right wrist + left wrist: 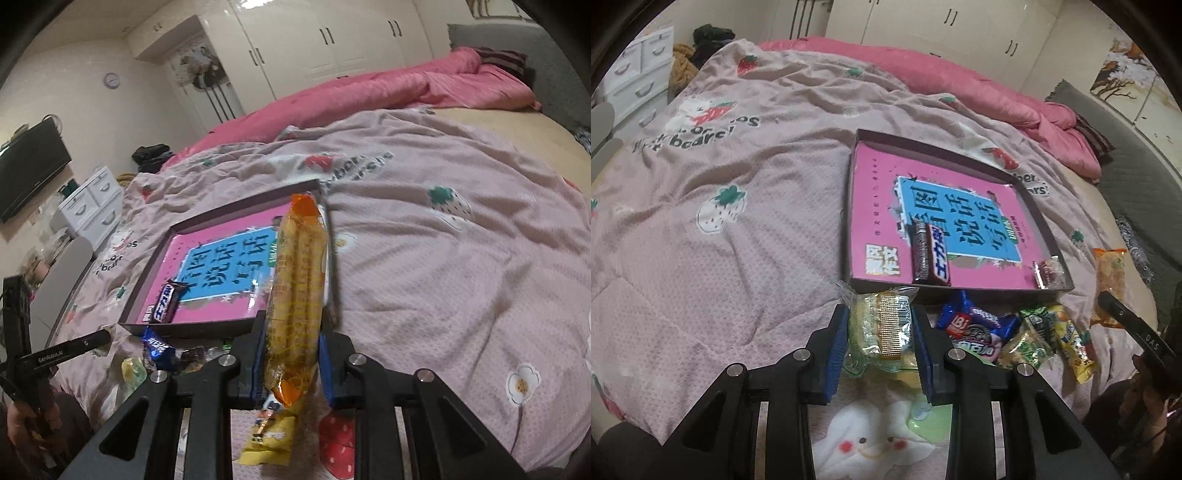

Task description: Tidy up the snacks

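My left gripper (881, 321) is shut on a clear green-tinted cake packet (882, 328) with a gold strip, held just above the bedspread in front of the box. My right gripper (291, 347) is shut on a long orange-yellow snack packet (295, 291) that stands upright; the same packet (1110, 280) shows at the right of the left wrist view. The shallow dark box (960, 288) with a pink and blue printed floor holds a chocolate bar (929, 258) and a small red candy (1049, 273). Loose snacks lie before it: a blue packet (975, 325), a green one (1034, 332), a yellow one (1075, 347).
Everything rests on a bed with a pink strawberry-print cover (720, 221). A pink quilt (960, 81) is bunched at the far side. White drawers (92, 206) and a television (33, 166) stand to the left, wardrobes (314, 44) behind. A hand (22, 424) is at the lower left.
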Demonstrator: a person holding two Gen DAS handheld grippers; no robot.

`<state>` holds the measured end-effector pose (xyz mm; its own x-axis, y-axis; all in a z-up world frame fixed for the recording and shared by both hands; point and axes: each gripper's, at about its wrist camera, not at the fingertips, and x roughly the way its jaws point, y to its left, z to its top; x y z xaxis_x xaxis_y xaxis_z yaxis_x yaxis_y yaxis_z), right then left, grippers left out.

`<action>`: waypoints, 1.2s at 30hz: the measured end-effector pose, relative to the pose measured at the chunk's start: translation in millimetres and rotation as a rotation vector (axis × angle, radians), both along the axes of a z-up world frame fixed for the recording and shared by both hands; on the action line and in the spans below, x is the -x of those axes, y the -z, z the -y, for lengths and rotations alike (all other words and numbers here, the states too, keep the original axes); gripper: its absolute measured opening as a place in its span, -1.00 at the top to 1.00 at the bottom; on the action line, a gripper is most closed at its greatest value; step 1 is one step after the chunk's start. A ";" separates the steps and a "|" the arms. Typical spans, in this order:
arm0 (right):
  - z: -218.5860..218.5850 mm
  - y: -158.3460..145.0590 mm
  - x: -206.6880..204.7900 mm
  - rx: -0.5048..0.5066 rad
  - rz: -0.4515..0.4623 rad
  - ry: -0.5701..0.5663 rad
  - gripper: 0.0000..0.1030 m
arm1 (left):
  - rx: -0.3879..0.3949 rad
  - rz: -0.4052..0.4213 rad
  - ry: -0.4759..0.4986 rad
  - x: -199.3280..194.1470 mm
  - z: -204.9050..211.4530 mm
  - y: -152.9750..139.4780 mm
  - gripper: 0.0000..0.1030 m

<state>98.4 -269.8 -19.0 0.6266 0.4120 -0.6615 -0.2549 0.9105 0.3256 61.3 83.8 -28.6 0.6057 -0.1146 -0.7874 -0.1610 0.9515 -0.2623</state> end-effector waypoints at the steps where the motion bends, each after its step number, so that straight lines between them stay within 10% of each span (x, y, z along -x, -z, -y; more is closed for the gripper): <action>1: -1.0 -0.9 0.3 -0.004 0.004 -0.006 0.52 | 0.002 0.005 0.002 0.2 0.5 -1.2 0.33; 36: -19.5 -24.3 2.4 -0.021 0.108 -0.103 0.52 | -0.086 0.099 0.054 -28.5 50.9 -44.9 0.33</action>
<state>96.0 -250.3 5.3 0.6474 0.4910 -0.5830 -0.3813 0.8709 0.3101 89.8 32.9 16.4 0.6758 -0.0837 -0.7323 -0.0861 0.9778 -0.1912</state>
